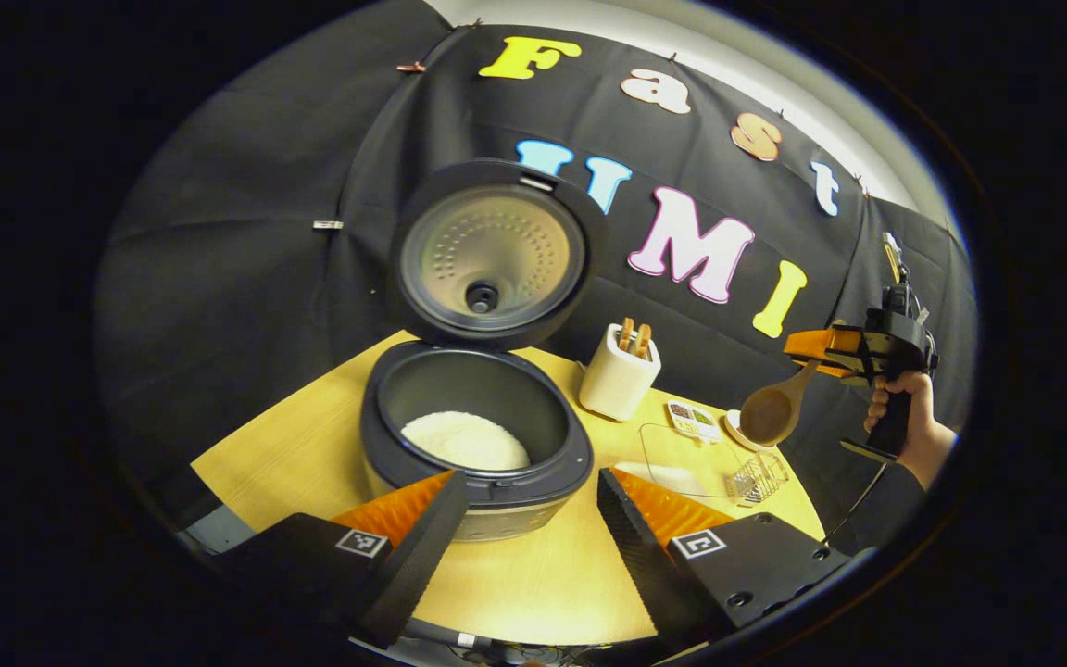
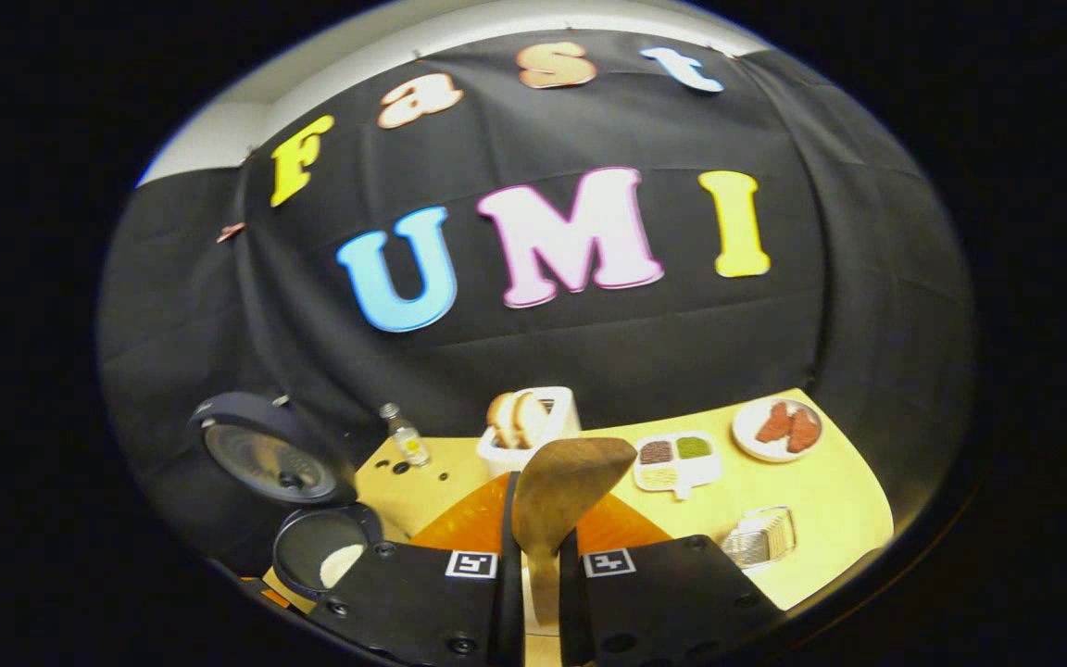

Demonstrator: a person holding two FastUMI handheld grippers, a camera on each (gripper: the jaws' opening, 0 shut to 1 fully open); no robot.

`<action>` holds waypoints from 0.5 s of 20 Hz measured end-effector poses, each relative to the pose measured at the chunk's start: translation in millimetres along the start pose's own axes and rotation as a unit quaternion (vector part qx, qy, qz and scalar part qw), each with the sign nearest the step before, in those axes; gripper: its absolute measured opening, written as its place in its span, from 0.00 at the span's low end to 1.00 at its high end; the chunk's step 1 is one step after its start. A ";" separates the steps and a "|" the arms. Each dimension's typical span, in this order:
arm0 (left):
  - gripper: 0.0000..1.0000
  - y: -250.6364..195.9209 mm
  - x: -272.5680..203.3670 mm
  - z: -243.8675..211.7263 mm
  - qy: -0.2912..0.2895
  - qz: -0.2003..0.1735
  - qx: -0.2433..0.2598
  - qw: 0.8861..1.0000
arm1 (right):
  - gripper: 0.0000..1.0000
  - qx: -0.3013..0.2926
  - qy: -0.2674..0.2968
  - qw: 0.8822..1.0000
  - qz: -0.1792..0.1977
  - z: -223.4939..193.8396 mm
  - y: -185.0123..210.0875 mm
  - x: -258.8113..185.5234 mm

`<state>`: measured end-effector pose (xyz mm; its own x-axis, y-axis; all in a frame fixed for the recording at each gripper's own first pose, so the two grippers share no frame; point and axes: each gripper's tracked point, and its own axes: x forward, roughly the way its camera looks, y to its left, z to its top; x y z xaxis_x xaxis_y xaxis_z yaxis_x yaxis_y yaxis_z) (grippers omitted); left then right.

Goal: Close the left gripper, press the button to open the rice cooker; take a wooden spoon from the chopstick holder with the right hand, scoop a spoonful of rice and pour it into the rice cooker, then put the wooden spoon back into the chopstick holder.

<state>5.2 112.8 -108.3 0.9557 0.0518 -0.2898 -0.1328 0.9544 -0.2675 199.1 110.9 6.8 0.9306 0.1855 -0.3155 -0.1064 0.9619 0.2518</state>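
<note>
The rice cooker point(image 1: 473, 463) stands open with its lid point(image 1: 489, 252) raised, and white rice lies in the pot. My left gripper point(image 1: 526, 491) hovers just in front of it, open, its fingers to either side of the cooker's front rim. To the right, a hand point(image 1: 909, 421) holds my right gripper point(image 1: 853, 352) in the air, shut on the handle of a wooden spoon point(image 1: 772, 414). The spoon's bowl hangs above the table's right end, right of the white chopstick holder point(image 1: 619, 375). In the right gripper view the spoon point(image 2: 566, 486) stands up between the closed fingers of the right gripper point(image 2: 538, 556).
A clear container point(image 1: 686, 461) holding rice and a small wire basket point(image 1: 758, 476) sit near the table's right front. Behind them lies a divided dish point(image 2: 677, 460), with a plate of red food point(image 2: 777, 428) further right. A small bottle point(image 2: 404, 435) stands near the cooker lid point(image 2: 265, 459).
</note>
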 end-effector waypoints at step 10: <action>0.95 -73.4 28.6 2.3 0.010 -0.003 0.007 1.000 | 0.19 0.162 -0.009 0.981 -0.108 8.1 -181.9 14.8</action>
<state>42.9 44.9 -94.9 0.9510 0.0396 -0.3067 -0.1227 0.9587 -0.2565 235.0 -63.0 -36.2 0.9259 -0.0215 -0.3771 0.2071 0.8638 0.4593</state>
